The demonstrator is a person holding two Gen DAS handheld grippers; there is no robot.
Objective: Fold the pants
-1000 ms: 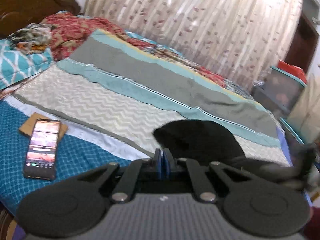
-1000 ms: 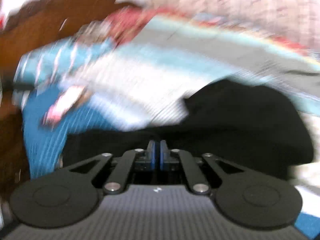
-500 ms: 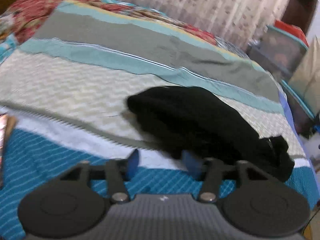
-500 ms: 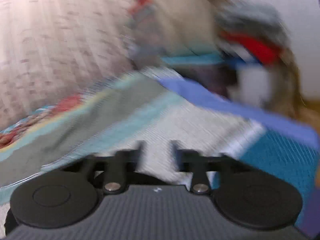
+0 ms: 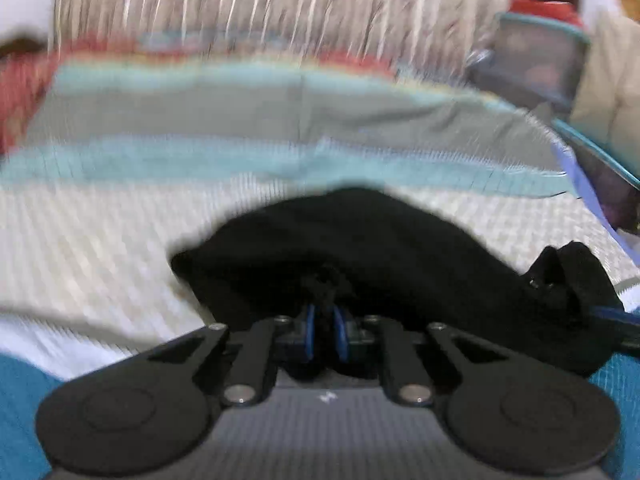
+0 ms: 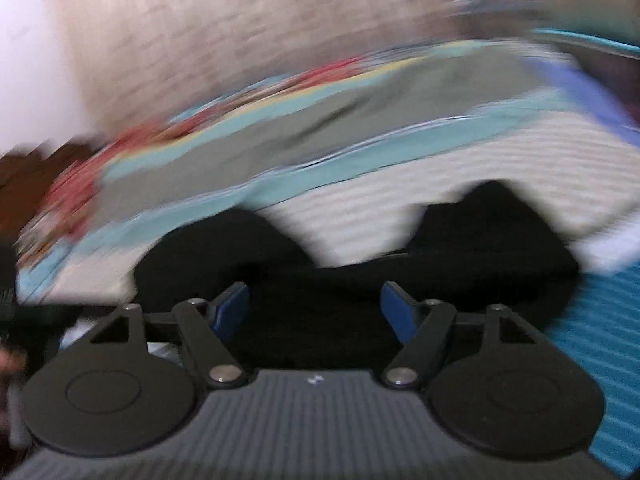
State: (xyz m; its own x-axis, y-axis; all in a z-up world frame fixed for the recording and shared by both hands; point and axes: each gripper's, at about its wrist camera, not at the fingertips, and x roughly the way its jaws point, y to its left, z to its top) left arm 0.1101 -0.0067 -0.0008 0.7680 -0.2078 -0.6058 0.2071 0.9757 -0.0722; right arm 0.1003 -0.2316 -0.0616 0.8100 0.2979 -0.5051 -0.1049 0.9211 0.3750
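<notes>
The black pants (image 5: 380, 248) lie bunched on the striped bedspread (image 5: 160, 152). In the left wrist view my left gripper (image 5: 325, 320) is shut on a fold of the pants at their near edge, the blue pads pinching black cloth. In the right wrist view the pants (image 6: 320, 300) lie right in front of my right gripper (image 6: 314, 308), which is open with its blue pads wide apart over the black cloth. Both views are motion-blurred.
The bedspread (image 6: 360, 152) has grey, teal and chevron bands with blue cloth at the near edge. A curtain (image 5: 280, 12) hangs behind the bed. A plastic storage box (image 5: 536, 64) with a red item on top stands at the right.
My left gripper has moved up to the pants and shut on their near edge. My right gripper has opened and swung back over the pants.
</notes>
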